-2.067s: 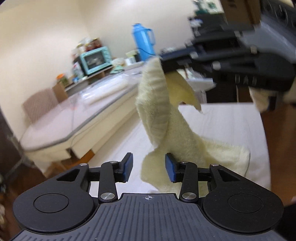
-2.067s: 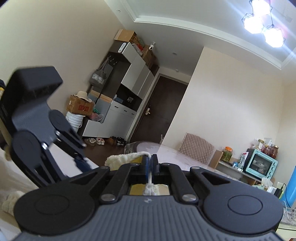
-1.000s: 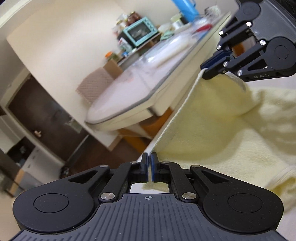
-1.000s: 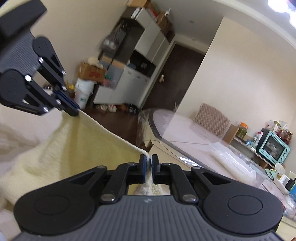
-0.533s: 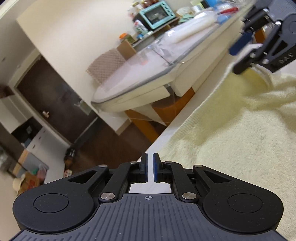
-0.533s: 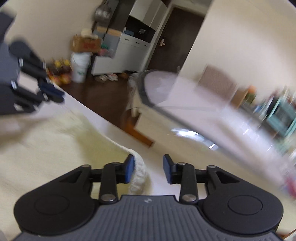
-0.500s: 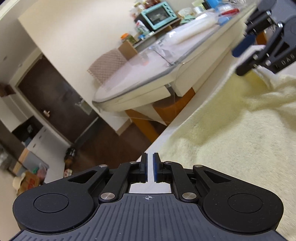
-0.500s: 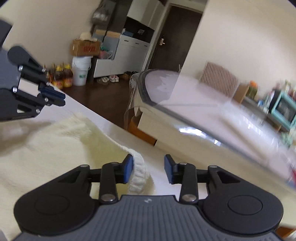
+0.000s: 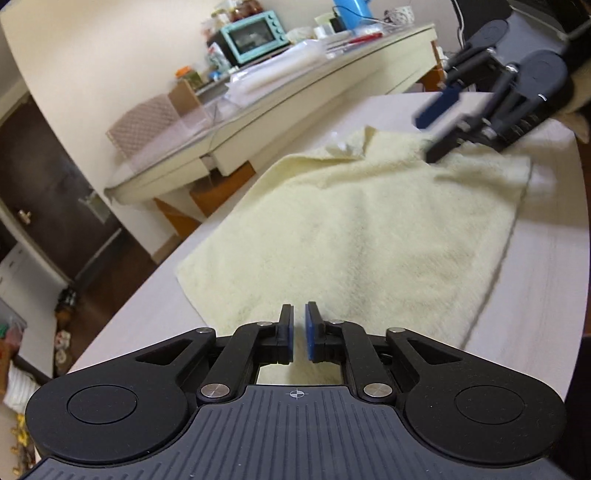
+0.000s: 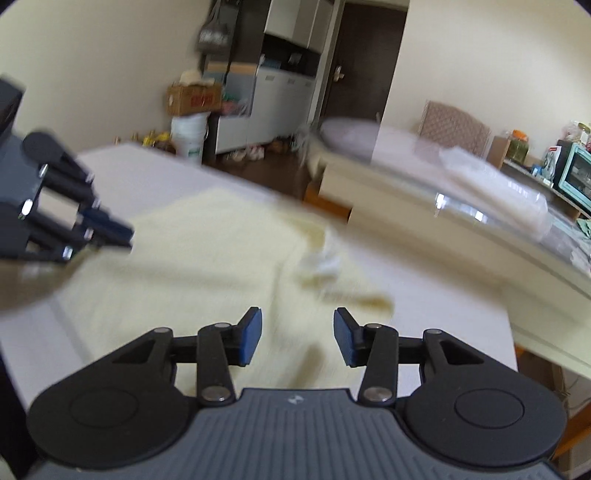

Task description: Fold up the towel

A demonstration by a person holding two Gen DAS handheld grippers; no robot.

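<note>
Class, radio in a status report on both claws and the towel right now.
Left claw near shut, empty. Right claw opening, nothing gripped. Yellow towel spread on the white table, far corner rumpled. Nothing in the way.

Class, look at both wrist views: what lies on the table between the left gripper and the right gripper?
The yellow towel lies spread on the white table between the left gripper and the right gripper; both views show this.

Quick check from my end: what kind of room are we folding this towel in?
Most likely a lived-in home, a dining or living area. The towel lies on a white table; beyond it stand a teal toaster oven, a padded chair and shoes by the cabinets.
</note>
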